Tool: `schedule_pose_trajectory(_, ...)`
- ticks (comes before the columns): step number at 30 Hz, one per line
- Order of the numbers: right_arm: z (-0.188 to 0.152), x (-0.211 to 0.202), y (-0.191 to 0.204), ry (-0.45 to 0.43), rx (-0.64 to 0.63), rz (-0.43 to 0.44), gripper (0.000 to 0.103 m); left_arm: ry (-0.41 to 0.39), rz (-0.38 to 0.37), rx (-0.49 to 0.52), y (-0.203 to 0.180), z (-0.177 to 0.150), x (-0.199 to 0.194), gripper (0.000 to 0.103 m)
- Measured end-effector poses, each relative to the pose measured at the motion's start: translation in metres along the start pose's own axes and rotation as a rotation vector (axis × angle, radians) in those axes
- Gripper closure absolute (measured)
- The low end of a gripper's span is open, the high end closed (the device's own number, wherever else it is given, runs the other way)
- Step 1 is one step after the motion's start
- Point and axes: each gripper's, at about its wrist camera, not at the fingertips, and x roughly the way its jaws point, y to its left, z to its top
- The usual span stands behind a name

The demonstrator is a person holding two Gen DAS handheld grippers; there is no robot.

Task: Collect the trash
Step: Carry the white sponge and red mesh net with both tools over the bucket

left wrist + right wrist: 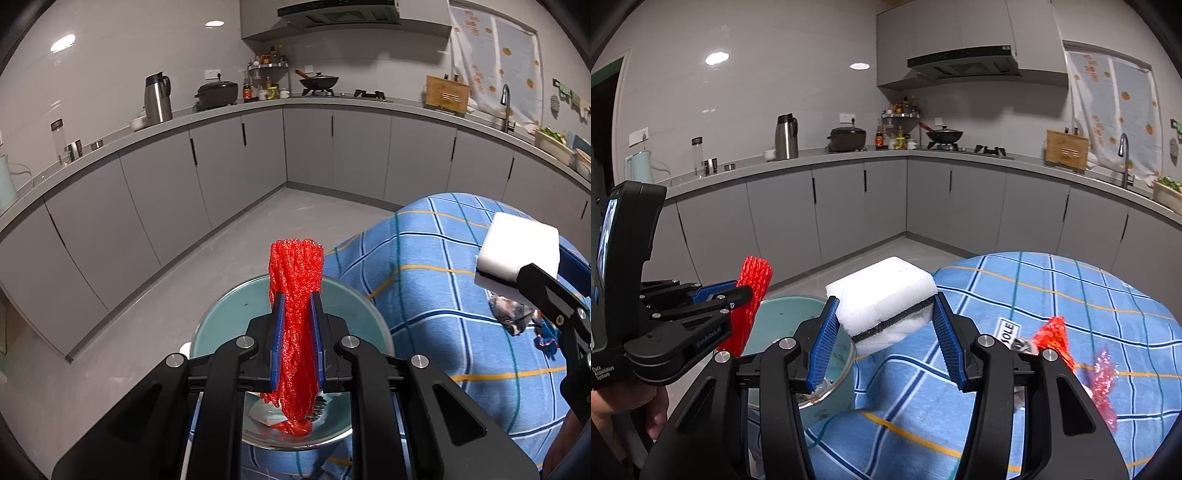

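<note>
At frame centre, soft light red foam netting (295,314) is clamped mid-length by the left hand-held gripper (297,332), while a compressible white sponge (882,302) is gripped by the right hand-held gripper (884,332).

The red foam mesh sleeve (295,295) looked soft and netted, its strands glistening slightly. The white sponge block (882,302) had a matt, finely pored surface, with a coarser black scouring layer through it. The pale teal round bin (347,306) showed smooth, glossy plastic under a shiny metal-looking rim. The blue checked tablecloth (1052,295) was woven cloth, matt. The left gripper (297,306) and right gripper (884,325) were of matt black plastic with bright metal pins, their blue pads (823,339) ribbed. The grey cabinet fronts (147,206) were smooth and matt, the grey wall (775,74) glossy.
</note>
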Motion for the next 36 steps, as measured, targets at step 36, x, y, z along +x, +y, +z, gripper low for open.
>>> schedule_pose_trajectory(36,-0.002,0.075,0.057,0.095,-0.077,0.130,0.051,0.097,0.046,-0.074,0.043,-0.007,0.049,0.088)
